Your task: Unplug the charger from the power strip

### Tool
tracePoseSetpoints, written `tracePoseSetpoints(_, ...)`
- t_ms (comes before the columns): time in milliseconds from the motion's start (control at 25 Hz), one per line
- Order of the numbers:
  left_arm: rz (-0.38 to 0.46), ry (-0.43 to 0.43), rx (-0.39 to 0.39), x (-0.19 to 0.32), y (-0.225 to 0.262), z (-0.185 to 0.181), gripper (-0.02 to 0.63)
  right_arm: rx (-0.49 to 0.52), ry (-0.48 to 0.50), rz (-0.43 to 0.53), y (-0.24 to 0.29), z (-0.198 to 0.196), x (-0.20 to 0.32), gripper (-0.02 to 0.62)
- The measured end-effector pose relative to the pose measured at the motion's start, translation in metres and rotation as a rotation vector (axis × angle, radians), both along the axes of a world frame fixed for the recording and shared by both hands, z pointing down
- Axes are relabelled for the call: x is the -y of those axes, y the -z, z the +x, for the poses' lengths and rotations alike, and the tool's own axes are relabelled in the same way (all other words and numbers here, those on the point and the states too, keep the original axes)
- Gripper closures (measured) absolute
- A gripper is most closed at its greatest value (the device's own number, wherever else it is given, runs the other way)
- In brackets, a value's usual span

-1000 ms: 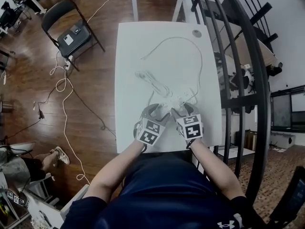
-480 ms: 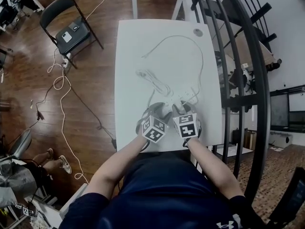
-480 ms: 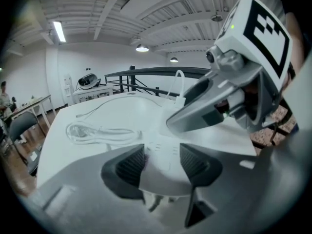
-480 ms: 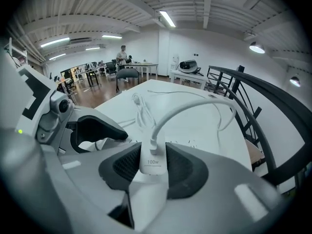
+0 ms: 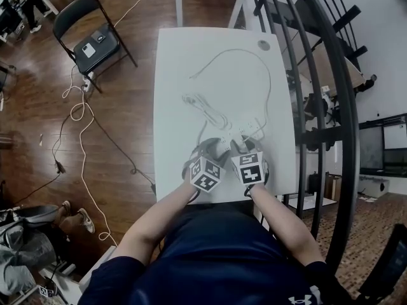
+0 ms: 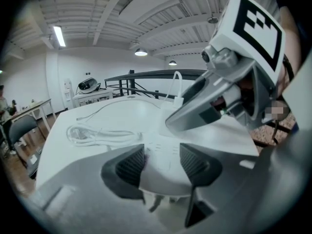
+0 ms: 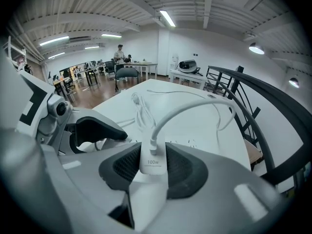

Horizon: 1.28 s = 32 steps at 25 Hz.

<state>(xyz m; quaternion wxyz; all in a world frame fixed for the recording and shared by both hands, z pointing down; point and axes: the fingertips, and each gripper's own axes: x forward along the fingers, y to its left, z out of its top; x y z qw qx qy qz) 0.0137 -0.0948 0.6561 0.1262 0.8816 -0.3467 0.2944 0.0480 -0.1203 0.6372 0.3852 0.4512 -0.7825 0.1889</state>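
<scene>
A white power strip [image 5: 240,131] lies near the front of the white table [image 5: 181,75]. A white charger [image 7: 152,162] marked 100W stands plugged into it, its cable [image 7: 195,105] arching away over the table. My right gripper [image 7: 153,168] is closing on the charger, with both pads against its sides. My left gripper [image 6: 162,164] straddles the near end of the power strip [image 6: 163,152], pads against its sides. In the head view the left gripper [image 5: 213,151] and right gripper [image 5: 240,147] sit side by side over the strip.
A loose coil of white cable [image 5: 205,107] lies mid-table, left of the strip. A small round disc [image 5: 262,44] sits at the far right corner. A black stair railing [image 5: 318,81] runs along the table's right side. A folding chair [image 5: 89,40] and floor cables are at left.
The two grippers have drawn a little closer together over the strip, and the left one has settled lower onto it. The strip and cables lie where they were.
</scene>
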Motion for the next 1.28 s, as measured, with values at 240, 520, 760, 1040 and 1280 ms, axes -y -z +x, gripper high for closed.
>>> tracePoseSetpoints(240, -0.005, -0.003, 0.002, 0.003, -0.001, -0.003, 0.376, -0.001, -0.012, 0.006, 0.000, -0.003, 0.003, 0.454)
tracePoseSetpoints(520, -0.010, -0.004, 0.011, 0.004, -0.002, -0.003, 0.376, -0.008, -0.017, 0.002, -0.001, -0.003, 0.003, 0.453)
tracePoseSetpoints(760, -0.021, -0.007, 0.022, 0.003, -0.001, -0.004, 0.376, 0.015, -0.029, 0.030, 0.010, -0.003, 0.003, 0.454)
tracePoseSetpoints(1040, -0.035, -0.003, 0.011, 0.004, -0.001, -0.004, 0.376, 0.082, -0.081, 0.055, 0.033, 0.008, 0.007, 0.453)
tracePoseSetpoints(1280, -0.052, 0.089, -0.100, 0.002, 0.028, -0.019, 0.379, 0.215, -0.149, 0.028, 0.046, 0.025, 0.000, 0.453)
